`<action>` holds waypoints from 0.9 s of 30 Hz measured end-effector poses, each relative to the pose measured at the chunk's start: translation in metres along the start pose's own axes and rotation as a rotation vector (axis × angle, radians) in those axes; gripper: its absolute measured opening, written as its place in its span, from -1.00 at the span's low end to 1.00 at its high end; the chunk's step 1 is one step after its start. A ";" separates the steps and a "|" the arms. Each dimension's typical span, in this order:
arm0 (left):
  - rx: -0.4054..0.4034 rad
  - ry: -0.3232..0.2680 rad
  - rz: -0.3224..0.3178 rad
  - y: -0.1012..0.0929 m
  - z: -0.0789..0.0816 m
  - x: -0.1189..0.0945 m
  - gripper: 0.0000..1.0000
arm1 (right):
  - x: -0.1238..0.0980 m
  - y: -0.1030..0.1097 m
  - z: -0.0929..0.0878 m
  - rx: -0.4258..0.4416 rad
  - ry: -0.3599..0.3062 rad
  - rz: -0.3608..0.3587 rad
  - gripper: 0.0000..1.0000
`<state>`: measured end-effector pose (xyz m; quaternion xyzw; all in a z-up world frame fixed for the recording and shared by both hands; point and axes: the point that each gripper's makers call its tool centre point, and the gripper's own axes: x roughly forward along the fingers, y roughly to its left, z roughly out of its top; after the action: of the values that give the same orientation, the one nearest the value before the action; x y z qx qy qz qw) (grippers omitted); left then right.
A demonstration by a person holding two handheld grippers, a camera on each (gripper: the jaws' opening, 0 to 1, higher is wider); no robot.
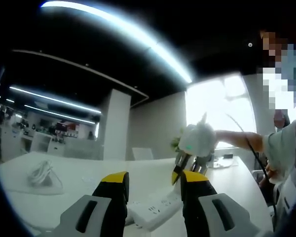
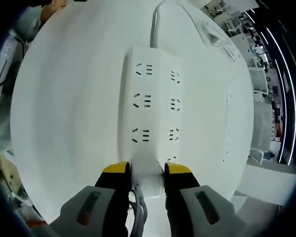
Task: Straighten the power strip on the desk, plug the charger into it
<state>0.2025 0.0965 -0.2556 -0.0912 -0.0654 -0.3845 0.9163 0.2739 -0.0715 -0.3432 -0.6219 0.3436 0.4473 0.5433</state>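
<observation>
A white power strip (image 2: 150, 98) lies flat on the white desk (image 2: 64, 123), its cord (image 2: 155, 22) running off at the far end. My right gripper (image 2: 147, 168) is shut on a white charger (image 2: 148, 177) right over the strip's near end, and the charger's cable (image 2: 138, 210) trails back between the jaws. In the left gripper view the power strip (image 1: 155, 207) shows between the wide-apart jaws of my left gripper (image 1: 153, 180), which is open with nothing in it. The right gripper (image 1: 187, 170) comes down onto the strip's far part there.
A coiled white cable (image 1: 42, 173) lies on the desk (image 1: 79, 173) at the left. A person (image 1: 281, 143) stands at the right edge of the desk. A small dark object (image 1: 228, 156) sits far back on the desk near a bright window.
</observation>
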 end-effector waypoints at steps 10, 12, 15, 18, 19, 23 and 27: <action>0.023 0.046 0.005 0.002 -0.008 0.001 -0.13 | 0.000 0.000 0.001 0.012 -0.033 -0.005 -0.50; 0.031 0.056 0.007 0.003 -0.009 0.001 -0.13 | 0.001 0.000 0.002 0.015 -0.040 -0.006 -0.49; 0.035 0.073 0.006 0.003 -0.012 0.002 -0.12 | 0.001 0.000 0.002 0.020 -0.055 -0.007 -0.49; 0.038 0.087 0.003 0.003 -0.015 0.002 -0.12 | 0.002 0.000 0.003 0.024 -0.065 -0.007 -0.48; 0.042 0.093 0.003 0.002 -0.016 0.002 -0.12 | 0.002 0.000 0.003 0.024 -0.068 -0.008 -0.48; 0.044 0.100 -0.002 0.000 -0.018 0.002 -0.12 | 0.002 -0.001 0.003 0.027 -0.078 -0.010 -0.48; 0.043 0.100 -0.003 0.000 -0.018 0.002 -0.12 | 0.002 -0.001 0.003 0.026 -0.085 -0.011 -0.48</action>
<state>0.2048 0.0910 -0.2732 -0.0521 -0.0280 -0.3883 0.9196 0.2754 -0.0680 -0.3448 -0.5971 0.3226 0.4660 0.5676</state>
